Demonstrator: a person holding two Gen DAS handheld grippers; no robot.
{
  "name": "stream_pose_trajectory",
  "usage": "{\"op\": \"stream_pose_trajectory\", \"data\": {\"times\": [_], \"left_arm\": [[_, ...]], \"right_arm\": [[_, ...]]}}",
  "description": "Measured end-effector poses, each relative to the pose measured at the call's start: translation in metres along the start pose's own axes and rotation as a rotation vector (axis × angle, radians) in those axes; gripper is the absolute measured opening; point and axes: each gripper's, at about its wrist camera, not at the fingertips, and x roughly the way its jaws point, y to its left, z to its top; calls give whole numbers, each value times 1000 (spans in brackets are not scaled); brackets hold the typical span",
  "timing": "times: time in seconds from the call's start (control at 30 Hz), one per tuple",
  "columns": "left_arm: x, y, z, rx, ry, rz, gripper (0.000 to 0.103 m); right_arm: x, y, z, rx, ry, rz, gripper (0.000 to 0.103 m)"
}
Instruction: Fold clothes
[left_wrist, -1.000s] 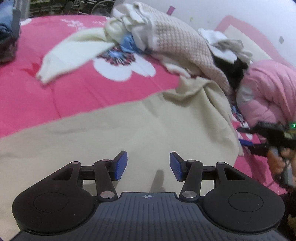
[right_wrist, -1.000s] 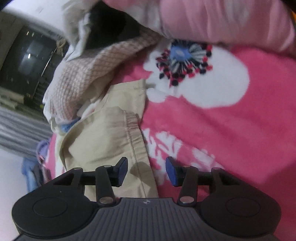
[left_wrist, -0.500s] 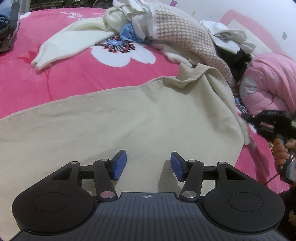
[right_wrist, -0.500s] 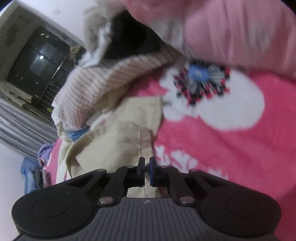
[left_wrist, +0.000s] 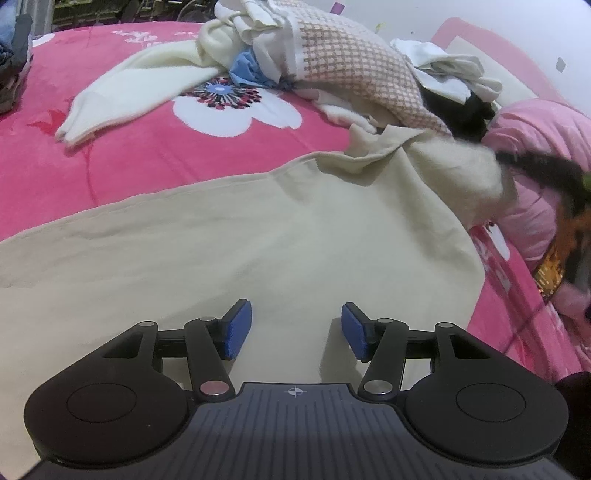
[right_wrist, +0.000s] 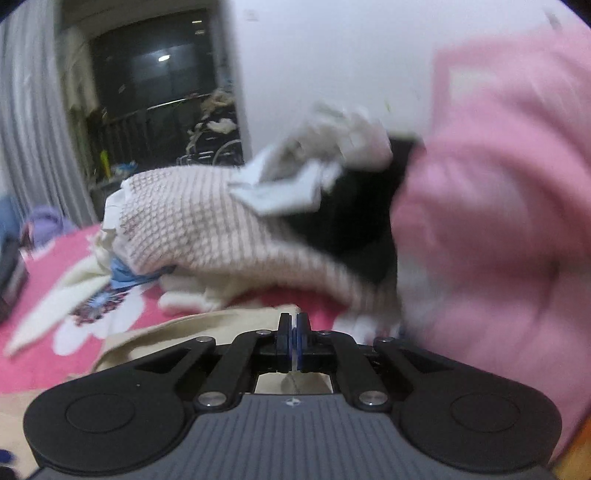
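A pink floral bedspread (left_wrist: 155, 162) fills most of the left wrist view. Across its lower half a large beige garment (left_wrist: 258, 236) is spread flat, from the 9 o'clock edge to about 3 o'clock. Its far right corner, near 2 o'clock, is lifted off the bed and blurred, with a dark, blurred shape that is probably the right gripper at its tip.

Behind it, from 11 to 1 o'clock, a heap of unfolded clothes is seen: a cream sweater (left_wrist: 140, 92) with one sleeve stretched toward 10 o'clock, a pink-and-white checked knit (left_wrist: 351, 70) draped over the pile, a small blue cloth (left_wrist: 245, 70) tucked beneath it, white cloths (left_wrist: 450, 70) and a black garment (left_wrist: 461, 110) at 1 o'clock. A pink padded jacket (left_wrist: 543, 155) is bunched at 2 to 3 o'clock.

The left gripper (left_wrist: 296, 325) is held low at 6 o'clock, just above the beige garment, with its blue pads (left_wrist: 238, 328) set apart and nothing between them.

In the right wrist view, which is blurred, the right gripper (right_wrist: 294, 341) is seen at 6 o'clock with its jaws brought together on the edge of the beige garment (right_wrist: 192, 328), a strip of which shows under the fingers. The checked knit (right_wrist: 207, 229) lies at the centre and the pink jacket (right_wrist: 498, 240) fills 3 o'clock.
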Motion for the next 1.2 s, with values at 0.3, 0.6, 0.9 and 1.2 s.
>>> {"op": "stream_pose_trajectory", "data": {"times": [0.3, 0.6, 0.9, 1.2], "left_arm": [[3, -1, 1, 49, 3, 16, 54], [6, 5, 1, 55, 7, 1, 54], [8, 7, 6, 27, -2, -4, 54], [9, 7, 11, -22, -24, 1, 54]], "right_arm": [[82, 20, 28, -412, 7, -69, 2], [109, -12, 8, -280, 104, -171, 3], [46, -67, -32, 443, 295, 95, 24], [99, -91, -89, 918, 431, 229, 41]]}}
